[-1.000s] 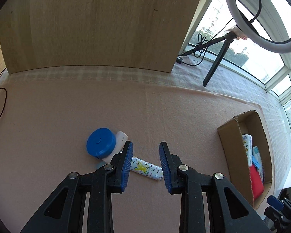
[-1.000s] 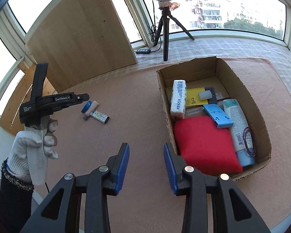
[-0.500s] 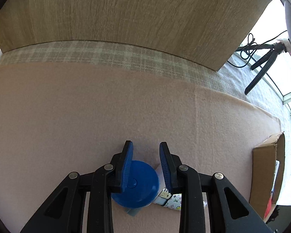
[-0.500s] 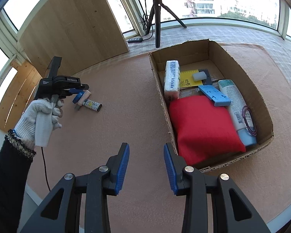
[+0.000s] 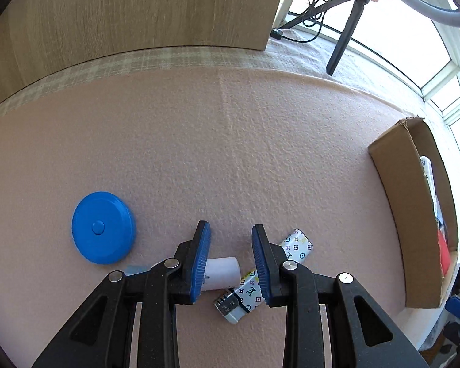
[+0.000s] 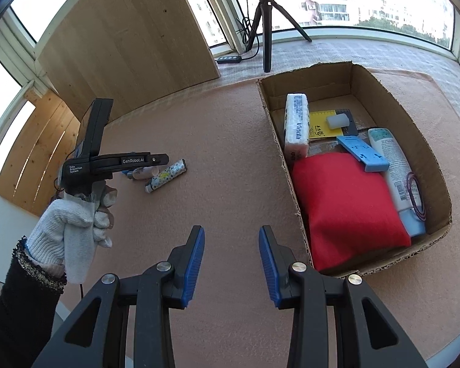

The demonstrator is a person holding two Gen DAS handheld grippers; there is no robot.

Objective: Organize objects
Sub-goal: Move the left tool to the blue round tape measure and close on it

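In the left wrist view my left gripper stands open over a small white tube and a patterned lighter, both lying on the pink mat. The lighter runs under the right jaw. A round blue tape measure lies to the left, apart from the jaws. In the right wrist view my right gripper is open and empty above the mat, beside the cardboard box. The left gripper, held by a gloved hand, hovers over the tube and lighter.
The box holds a red pouch, a tissue pack, a lotion tube, a blue holder and a yellow card. A wooden panel stands at the back, a tripod behind the box.
My left gripper has shifted right, off the blue tape measure, and now straddles the white tube and lighter. The right gripper has hardly moved and stays open.
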